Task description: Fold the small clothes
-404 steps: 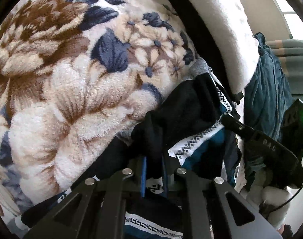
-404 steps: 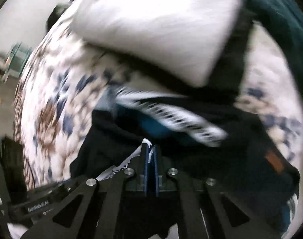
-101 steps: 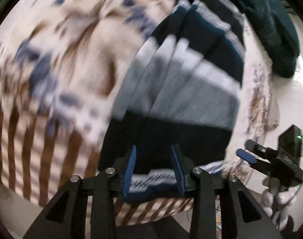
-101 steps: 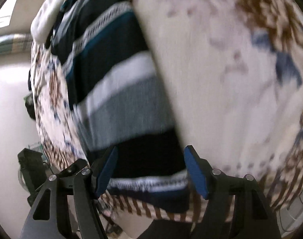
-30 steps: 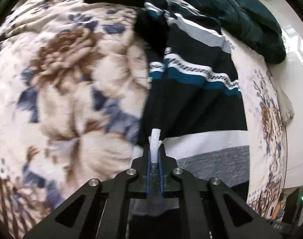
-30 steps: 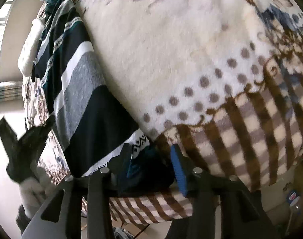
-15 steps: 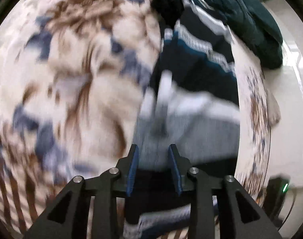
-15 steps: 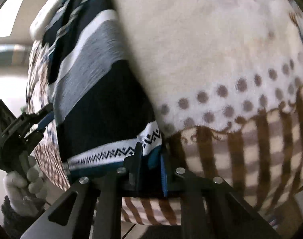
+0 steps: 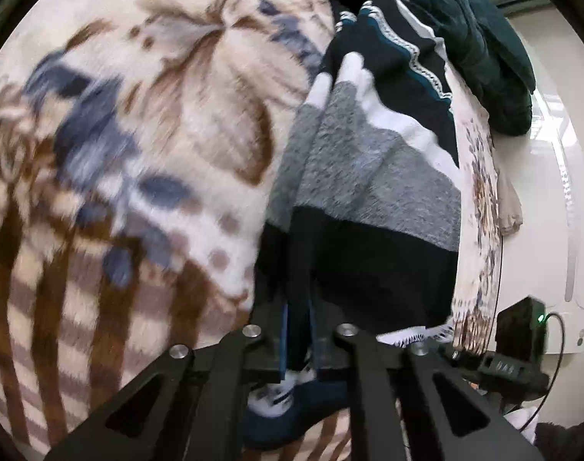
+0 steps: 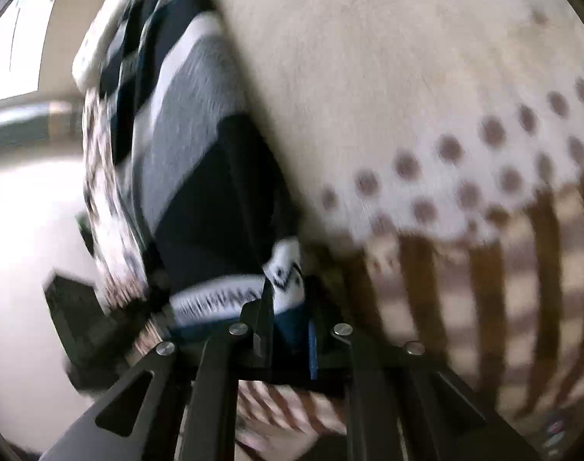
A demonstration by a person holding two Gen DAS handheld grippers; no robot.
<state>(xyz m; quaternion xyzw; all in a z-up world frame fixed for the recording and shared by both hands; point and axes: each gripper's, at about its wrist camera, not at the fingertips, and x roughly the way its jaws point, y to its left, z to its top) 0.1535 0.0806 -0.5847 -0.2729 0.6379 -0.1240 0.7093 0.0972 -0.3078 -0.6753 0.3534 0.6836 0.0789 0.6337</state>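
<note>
A striped knit sweater (image 9: 372, 176) in black, grey, white and teal lies lengthwise on a floral fleece blanket (image 9: 146, 123). My left gripper (image 9: 297, 340) is shut on the black hem fold at the sweater's near left corner. My right gripper (image 10: 288, 336) is shut on the patterned white and teal hem (image 10: 284, 280) at the other near corner. The sweater (image 10: 184, 123) stretches away from both grippers. The right gripper also shows at the lower right of the left wrist view (image 9: 499, 365). Both views are blurred.
A dark teal knit garment (image 9: 476, 38) is heaped at the far end of the bed. A white cushion (image 10: 96, 46) lies beyond the sweater. The blanket's striped border (image 10: 503, 288) hangs over the near bed edge. White floor (image 10: 27, 211) lies beside the bed.
My left gripper let go of the sweater's side fold, moved down to the hem and shut on it. My right gripper shut on the hem corner.
</note>
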